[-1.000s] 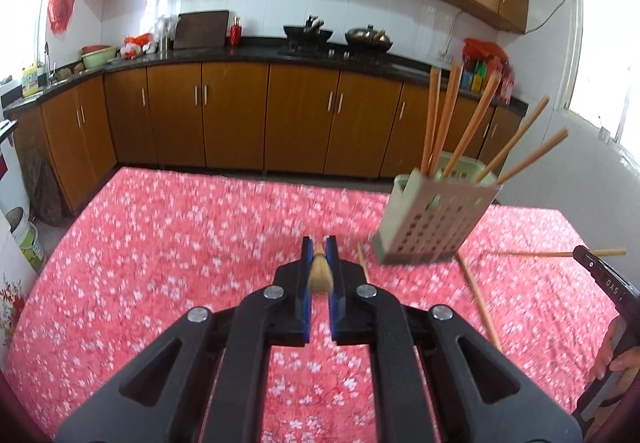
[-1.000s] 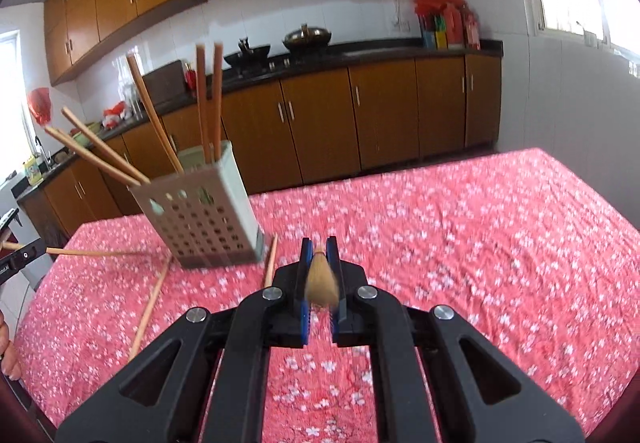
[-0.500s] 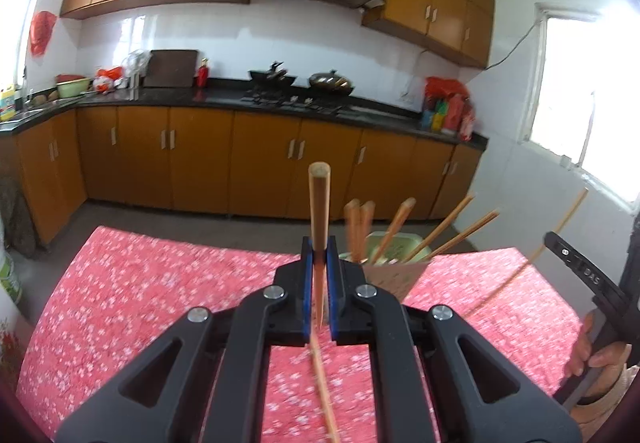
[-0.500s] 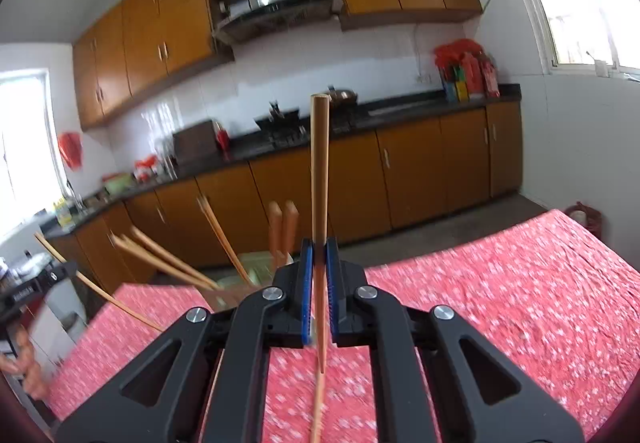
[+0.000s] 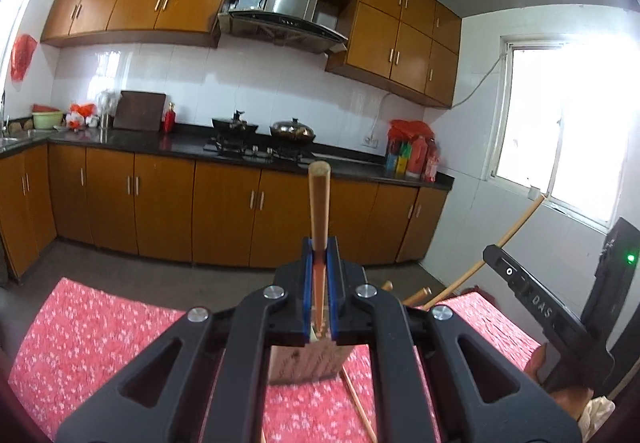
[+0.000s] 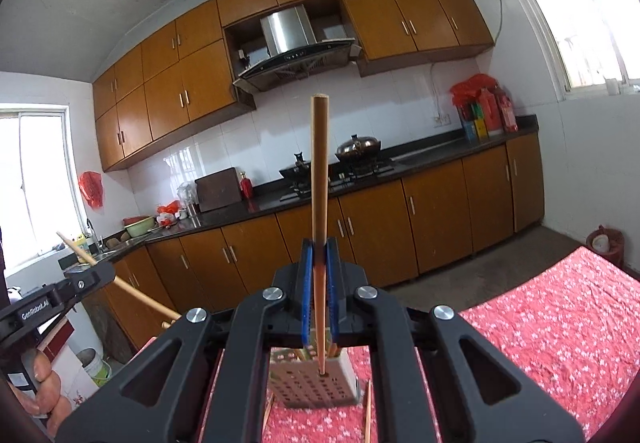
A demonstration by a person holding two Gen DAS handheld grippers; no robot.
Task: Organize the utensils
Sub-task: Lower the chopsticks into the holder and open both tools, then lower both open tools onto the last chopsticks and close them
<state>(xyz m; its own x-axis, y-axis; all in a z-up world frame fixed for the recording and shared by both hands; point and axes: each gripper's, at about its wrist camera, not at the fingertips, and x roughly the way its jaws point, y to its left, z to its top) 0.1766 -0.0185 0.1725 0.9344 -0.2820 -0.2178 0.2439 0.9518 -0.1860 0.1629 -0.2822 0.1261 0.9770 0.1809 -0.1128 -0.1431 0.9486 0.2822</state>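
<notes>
Now each hand-held gripper, left (image 5: 320, 255) and right (image 6: 319, 255), clamped on an upright chopstick (image 5: 319, 203) (image 6: 320, 163).

On the black arm of the right gripper (image 5: 536, 303), seen at the right edge of the left wrist view, the pale letters "DAS" are printed; what stands before them is hidden, and no more of the marking can be made out. On the black arm of the left gripper (image 6: 48, 303), seen at the left edge of the right wrist view, the white lettering "GenRobot.AI" is printed. Labels are carried by the bottles (image 6: 486, 115) on the counter, but they are too small to be read
</notes>
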